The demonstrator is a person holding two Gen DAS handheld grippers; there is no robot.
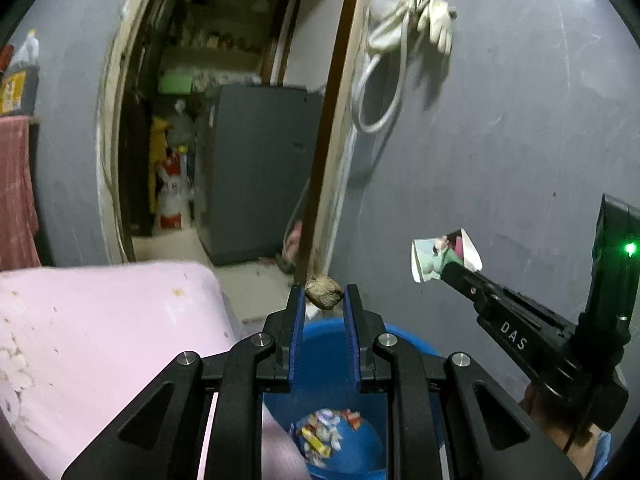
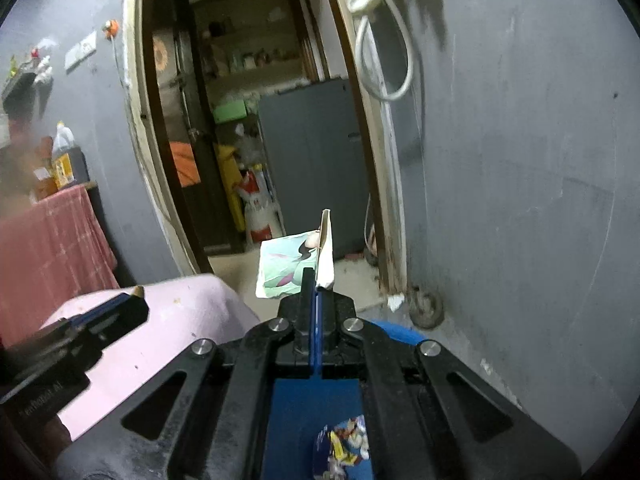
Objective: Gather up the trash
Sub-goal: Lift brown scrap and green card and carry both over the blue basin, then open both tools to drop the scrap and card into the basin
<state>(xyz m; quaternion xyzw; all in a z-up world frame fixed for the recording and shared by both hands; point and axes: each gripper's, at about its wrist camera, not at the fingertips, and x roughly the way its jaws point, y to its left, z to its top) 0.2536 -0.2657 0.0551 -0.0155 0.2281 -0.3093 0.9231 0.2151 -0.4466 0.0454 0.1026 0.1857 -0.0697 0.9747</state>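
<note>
Left gripper (image 1: pixel 324 300) has its jaws pinched on a brown crumpled wad (image 1: pixel 323 291), up over the blue bin (image 1: pixel 404 340). Right gripper (image 2: pixel 316 286) has its jaws clamped on a folded printed paper (image 2: pixel 286 268), above the bin too. Wrappers (image 1: pixel 322 436) lie inside the bin.

Grey wall (image 1: pixel 520 140), open doorway (image 1: pixel 224 120)

Blue bin (image 1: pixel 404 338) stands on floor (image 1: pixel 248 280) beside pink bed (image 1: pixel 100 320).
</note>
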